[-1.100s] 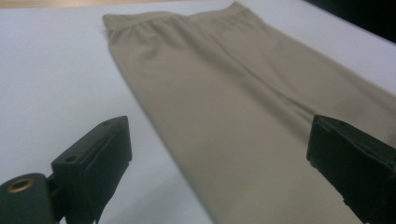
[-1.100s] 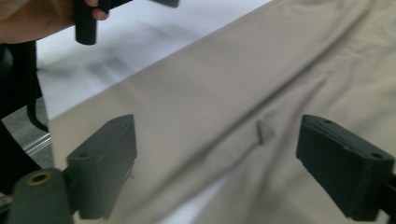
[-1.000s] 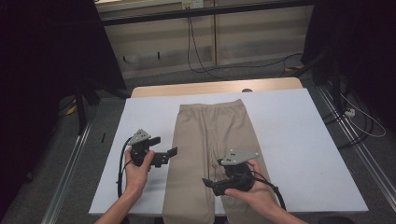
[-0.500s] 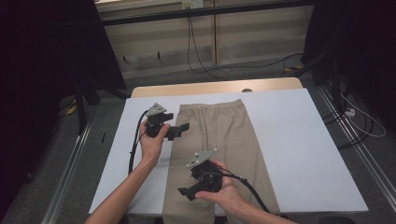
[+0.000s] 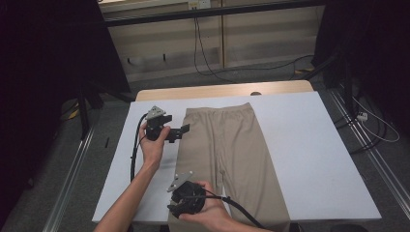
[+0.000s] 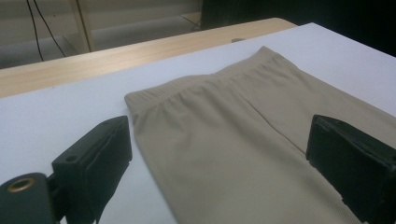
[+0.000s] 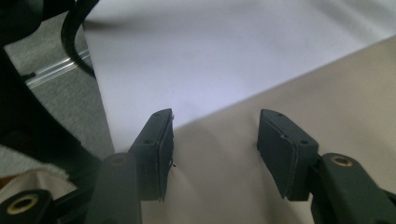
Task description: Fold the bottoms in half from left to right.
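- Beige trousers (image 5: 227, 154) lie flat down the middle of the bench (image 5: 309, 145), waistband at the far end and legs running toward the person, the hems going over the near edge. Spread smooth like this, they look laid out for folding.
- Left tongs (image 5: 180, 133) sit at the trousers' left edge just below the waistband, jaws wide; in the left gripper view the cloth edge lies between them with nothing gripped. That placement suits taking the side seam near the top.
- Right tongs (image 7: 212, 140) are lower down on the same left edge, near the hem end. Their jaws have just been closing and now stand half apart, straddling the cloth border, one pad over white bench, the other over fabric. The pads are not yet pressing on it, as far as I can judge.
- Both tools on one long edge suggests the left leg is to be lifted over the right.
- White sheeting covers the bench; bare wood shows along the far edge (image 5: 222, 91).
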A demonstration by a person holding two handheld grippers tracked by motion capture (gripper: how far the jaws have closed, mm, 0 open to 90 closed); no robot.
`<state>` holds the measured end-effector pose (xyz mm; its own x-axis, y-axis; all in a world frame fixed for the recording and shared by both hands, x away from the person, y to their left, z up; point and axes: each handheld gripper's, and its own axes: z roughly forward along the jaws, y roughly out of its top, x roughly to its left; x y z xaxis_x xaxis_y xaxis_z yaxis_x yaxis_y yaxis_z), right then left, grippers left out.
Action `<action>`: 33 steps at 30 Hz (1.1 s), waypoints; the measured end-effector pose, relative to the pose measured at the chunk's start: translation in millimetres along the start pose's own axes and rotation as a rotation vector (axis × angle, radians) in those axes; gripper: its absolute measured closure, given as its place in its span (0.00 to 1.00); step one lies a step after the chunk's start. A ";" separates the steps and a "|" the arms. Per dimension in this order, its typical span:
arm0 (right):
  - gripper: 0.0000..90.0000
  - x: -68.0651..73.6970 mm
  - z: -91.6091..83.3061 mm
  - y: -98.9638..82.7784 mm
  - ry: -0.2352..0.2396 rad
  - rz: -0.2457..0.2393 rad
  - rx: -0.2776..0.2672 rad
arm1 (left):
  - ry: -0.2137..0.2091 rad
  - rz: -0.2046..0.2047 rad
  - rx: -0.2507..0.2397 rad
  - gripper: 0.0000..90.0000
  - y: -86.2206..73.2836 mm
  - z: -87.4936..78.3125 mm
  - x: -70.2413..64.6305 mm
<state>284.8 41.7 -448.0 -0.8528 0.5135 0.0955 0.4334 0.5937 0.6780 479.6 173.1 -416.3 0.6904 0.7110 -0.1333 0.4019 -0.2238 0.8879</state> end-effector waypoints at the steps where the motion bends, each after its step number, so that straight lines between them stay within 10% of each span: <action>1: 0.51 2.1 1.5 0.5 -0.003 0.004 -0.004 | 0.002 0.006 0.010 0.08 -1.1 0.9 -0.1; 6: 0.55 14.8 5.0 1.1 -0.042 0.002 -0.021 | 0.016 0.024 0.019 0.08 -2.6 3.4 -0.9; 9: 0.54 19.1 4.7 2.6 0.020 0.029 0.000 | 0.023 0.022 0.017 0.07 -2.8 1.8 1.5; 17: 0.46 37.5 10.8 -3.6 -0.092 -0.024 -0.021 | 0.040 0.005 0.022 0.07 -5.6 1.8 6.7; 33: 0.99 26.4 -2.3 -9.6 -0.115 0.027 -0.005 | 0.104 -0.042 0.101 0.16 -4.5 11.3 13.4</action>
<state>257.5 48.1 -450.3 -0.8016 0.5971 0.0298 0.4541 0.5756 0.6800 493.9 176.1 -427.1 0.6073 0.7856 -0.1187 0.4915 -0.2541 0.8330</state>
